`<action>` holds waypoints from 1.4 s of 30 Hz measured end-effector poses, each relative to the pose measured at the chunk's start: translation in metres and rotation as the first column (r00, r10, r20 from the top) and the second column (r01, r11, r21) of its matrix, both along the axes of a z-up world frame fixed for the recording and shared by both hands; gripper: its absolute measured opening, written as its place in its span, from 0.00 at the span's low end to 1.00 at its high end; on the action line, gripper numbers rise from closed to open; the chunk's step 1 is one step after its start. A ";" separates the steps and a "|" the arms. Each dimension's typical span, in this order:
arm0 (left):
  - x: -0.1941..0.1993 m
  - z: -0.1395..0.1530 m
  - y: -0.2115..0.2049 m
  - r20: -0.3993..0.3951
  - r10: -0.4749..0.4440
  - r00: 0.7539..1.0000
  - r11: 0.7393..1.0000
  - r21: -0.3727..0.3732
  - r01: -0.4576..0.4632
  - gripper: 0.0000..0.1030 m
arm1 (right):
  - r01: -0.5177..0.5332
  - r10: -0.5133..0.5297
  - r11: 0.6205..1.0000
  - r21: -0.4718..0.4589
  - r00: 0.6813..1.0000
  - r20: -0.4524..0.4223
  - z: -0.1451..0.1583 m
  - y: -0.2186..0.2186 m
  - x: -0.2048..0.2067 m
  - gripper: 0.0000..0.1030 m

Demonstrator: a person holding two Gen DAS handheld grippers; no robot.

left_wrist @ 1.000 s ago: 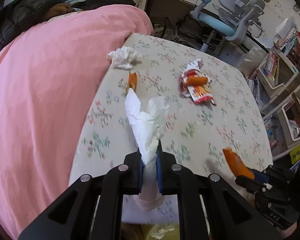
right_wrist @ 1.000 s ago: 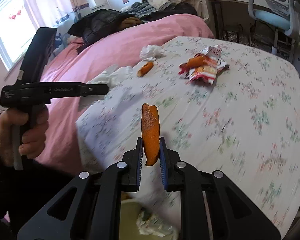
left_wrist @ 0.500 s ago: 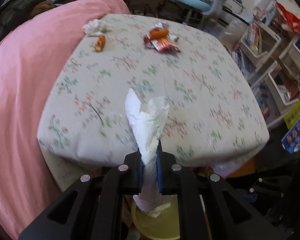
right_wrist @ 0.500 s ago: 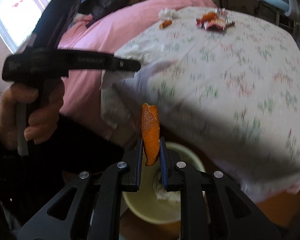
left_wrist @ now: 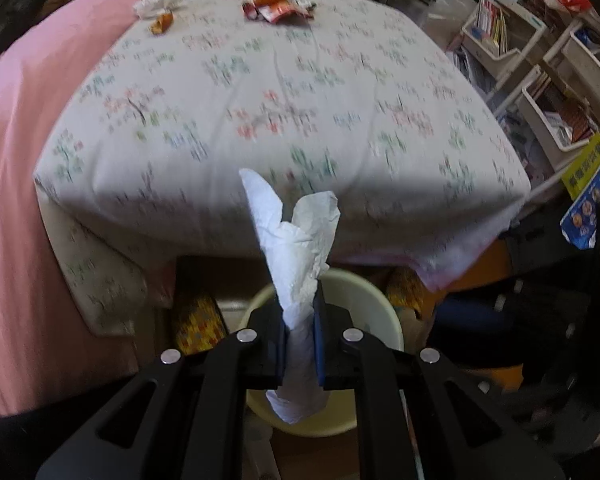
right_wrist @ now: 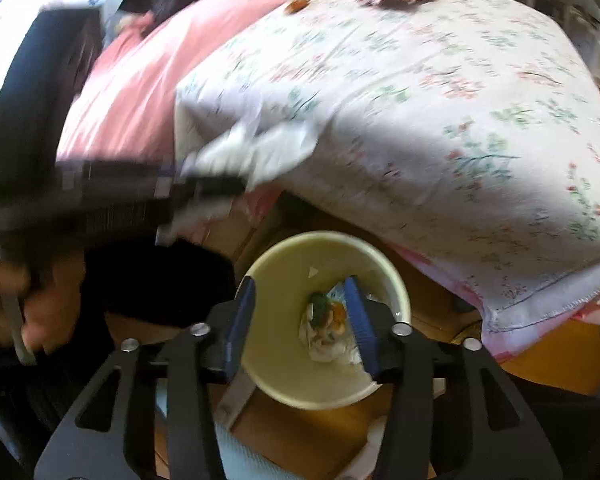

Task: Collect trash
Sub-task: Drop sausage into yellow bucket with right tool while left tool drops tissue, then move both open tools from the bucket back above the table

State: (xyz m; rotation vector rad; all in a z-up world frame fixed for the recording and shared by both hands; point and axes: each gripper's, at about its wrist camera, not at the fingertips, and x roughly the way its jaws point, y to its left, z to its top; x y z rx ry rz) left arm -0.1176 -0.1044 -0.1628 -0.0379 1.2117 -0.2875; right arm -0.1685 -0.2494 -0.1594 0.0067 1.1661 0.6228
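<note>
My left gripper point(left_wrist: 300, 344) pinched a limp, feather-light tissue point(left_wrist: 296, 256) mid-length, directly above the yellow bin point(left_wrist: 384, 316). My right gripper point(right_wrist: 300, 320) hung spread wide over that bin, scraps lying below it.

A white tissue point(left_wrist: 296, 264) and a pale yellow bin point(right_wrist: 288, 344) are seen. The sheet point(left_wrist: 300, 92) is patterned with flowers; the blanket point(left_wrist: 16, 200) is pink.

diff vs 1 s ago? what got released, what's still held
Right gripper swung off the bed to above the yellow bin, opened, and let go of the orange peel, now in the bin. Left gripper also moved over the bin, still shut on the white tissue. Crumpled tissue, peel piece and snack wrapper stayed put.
</note>
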 end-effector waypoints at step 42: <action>-0.020 0.009 -0.035 0.152 -0.133 0.979 0.976 0.193 0.102 0.58 | 0.222 -0.236 0.967 0.125 0.966 0.110 0.023 -0.039 0.022 0.54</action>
